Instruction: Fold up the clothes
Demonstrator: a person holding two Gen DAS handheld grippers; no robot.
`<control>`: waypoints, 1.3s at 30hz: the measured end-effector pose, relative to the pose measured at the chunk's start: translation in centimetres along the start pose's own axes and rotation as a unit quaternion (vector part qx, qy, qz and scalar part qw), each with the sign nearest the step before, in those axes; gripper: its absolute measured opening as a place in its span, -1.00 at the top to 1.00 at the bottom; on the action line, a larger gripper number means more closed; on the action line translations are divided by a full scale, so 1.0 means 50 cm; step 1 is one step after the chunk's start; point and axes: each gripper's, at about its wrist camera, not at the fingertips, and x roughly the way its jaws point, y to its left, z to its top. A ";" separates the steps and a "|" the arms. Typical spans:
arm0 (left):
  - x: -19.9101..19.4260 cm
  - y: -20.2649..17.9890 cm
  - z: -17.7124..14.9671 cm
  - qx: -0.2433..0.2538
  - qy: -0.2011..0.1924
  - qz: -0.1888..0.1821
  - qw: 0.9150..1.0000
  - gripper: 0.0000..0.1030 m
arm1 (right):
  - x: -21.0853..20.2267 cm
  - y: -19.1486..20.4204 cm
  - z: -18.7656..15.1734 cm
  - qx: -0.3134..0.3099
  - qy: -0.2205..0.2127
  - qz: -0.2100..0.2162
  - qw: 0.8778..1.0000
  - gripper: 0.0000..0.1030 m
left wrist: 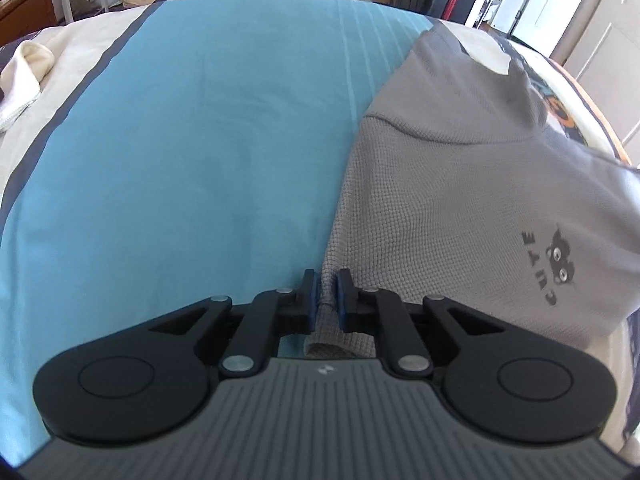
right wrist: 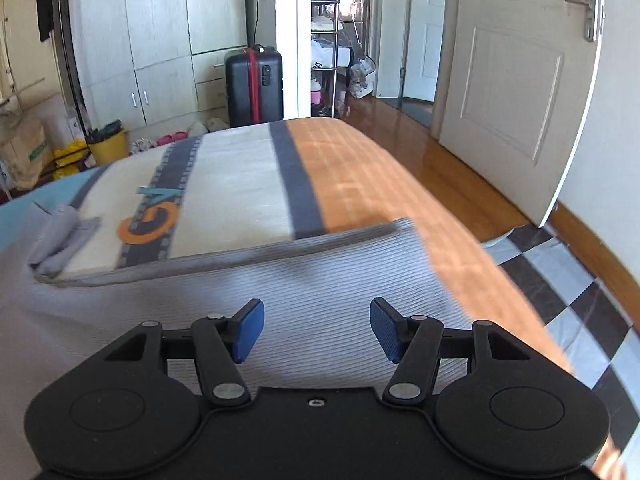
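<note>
A grey knit shirt (left wrist: pixel 460 200) with a small black "CUTE" print lies on the bed, on the right of the left wrist view. My left gripper (left wrist: pixel 327 300) is shut on the shirt's near left edge, with cloth pinched between the blue pads. In the right wrist view the same grey shirt (right wrist: pixel 260 292) spreads under my right gripper (right wrist: pixel 316 330), which is open and empty just above the cloth. A folded sleeve (right wrist: pixel 60 236) lies at the shirt's far left.
The bed cover has a blue panel (left wrist: pixel 180 160), a cream panel (right wrist: pixel 232 192) and an orange band (right wrist: pixel 380 200). A white garment (left wrist: pixel 20 80) lies at the bed's left. A black suitcase (right wrist: pixel 254 84), a yellow bucket (right wrist: pixel 107 146) and an open door (right wrist: pixel 520 80) stand beyond the bed.
</note>
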 end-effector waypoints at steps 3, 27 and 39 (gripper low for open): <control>0.001 0.003 0.001 -0.009 -0.003 -0.002 1.000 0.59 | 0.019 -0.058 0.029 0.000 0.002 -0.011 1.000 -0.25; 0.009 -0.050 0.012 -0.056 -0.036 -0.038 0.997 0.15 | 0.242 -0.063 0.104 -0.089 0.025 -0.082 0.992 0.99; -0.024 0.012 -0.012 -0.131 -0.018 0.004 0.991 -0.15 | 0.150 0.027 0.095 -0.070 -0.023 -0.090 0.993 0.06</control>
